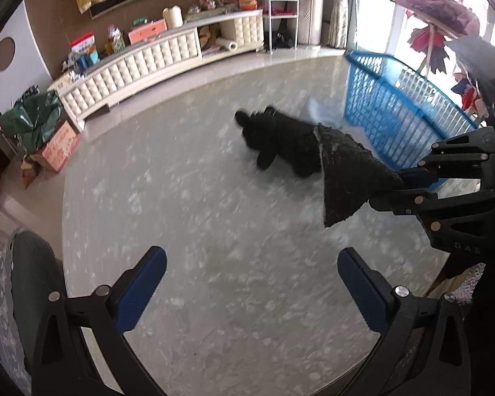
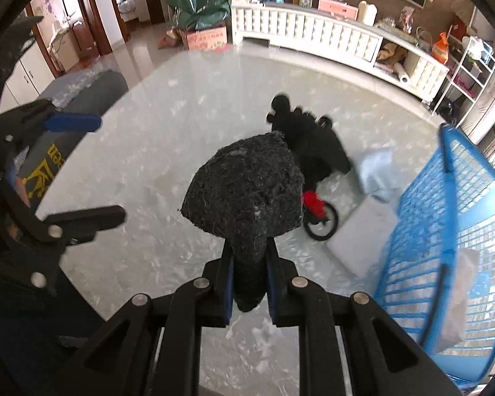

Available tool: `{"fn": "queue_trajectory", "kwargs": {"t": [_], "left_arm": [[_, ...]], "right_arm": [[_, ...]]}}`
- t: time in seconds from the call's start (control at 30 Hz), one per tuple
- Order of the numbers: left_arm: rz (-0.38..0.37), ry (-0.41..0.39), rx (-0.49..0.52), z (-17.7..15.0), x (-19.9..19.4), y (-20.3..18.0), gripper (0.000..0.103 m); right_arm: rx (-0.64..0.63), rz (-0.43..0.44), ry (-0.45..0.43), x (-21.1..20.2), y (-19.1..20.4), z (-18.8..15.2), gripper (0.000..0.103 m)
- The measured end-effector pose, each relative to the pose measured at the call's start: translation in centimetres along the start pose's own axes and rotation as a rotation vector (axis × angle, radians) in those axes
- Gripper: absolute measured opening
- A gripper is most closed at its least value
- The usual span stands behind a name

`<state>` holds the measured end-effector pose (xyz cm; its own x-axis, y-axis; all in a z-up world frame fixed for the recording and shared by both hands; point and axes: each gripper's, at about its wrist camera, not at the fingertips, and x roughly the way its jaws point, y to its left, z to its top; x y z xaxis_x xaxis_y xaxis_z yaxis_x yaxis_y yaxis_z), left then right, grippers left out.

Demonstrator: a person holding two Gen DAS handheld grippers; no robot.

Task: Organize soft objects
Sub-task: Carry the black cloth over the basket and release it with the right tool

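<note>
Dark fuzzy cloth [image 1: 345, 171] hangs pinched in the right gripper [image 1: 384, 188] above the marble table [image 1: 214, 264]; left gripper [image 1: 251, 283] stands wide and empty. Black plush [image 1: 277, 140] lies beside the blue basket [image 1: 396, 105].

Right wrist view: pads [image 2: 227, 283] clamp the cloth [image 2: 247, 191]. Only here appear the plush's red part [image 2: 313, 203] and pale cushions [image 2: 363, 231] near the basket [image 2: 439, 224].
</note>
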<state>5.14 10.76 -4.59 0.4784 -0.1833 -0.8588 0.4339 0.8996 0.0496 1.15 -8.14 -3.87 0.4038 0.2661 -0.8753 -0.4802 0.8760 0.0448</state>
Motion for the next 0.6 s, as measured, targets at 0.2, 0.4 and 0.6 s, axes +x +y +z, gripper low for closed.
{"fn": "queue_trajectory", "kwargs": {"t": [0.2,0.4,0.6], "left_arm": [[0.000,-0.098,0.046,2.0,-2.2,-2.6,0.103],[-0.022,-0.157,0.049,4.2,-3.2,-4.7,0.103],[-0.024,-0.175,0.045,6.1,-2.7,-6.3,0.103]], "right_arm": [[0.018,-0.034,-0.061,-3.5,-0.7,-0.4,0.015],[0.060,-0.073,-0.101,-5.5,-3.3,-1.1,0.015],[0.098,-0.122,-0.123,-7.0,-6.4,-1.7,0.015]]}}
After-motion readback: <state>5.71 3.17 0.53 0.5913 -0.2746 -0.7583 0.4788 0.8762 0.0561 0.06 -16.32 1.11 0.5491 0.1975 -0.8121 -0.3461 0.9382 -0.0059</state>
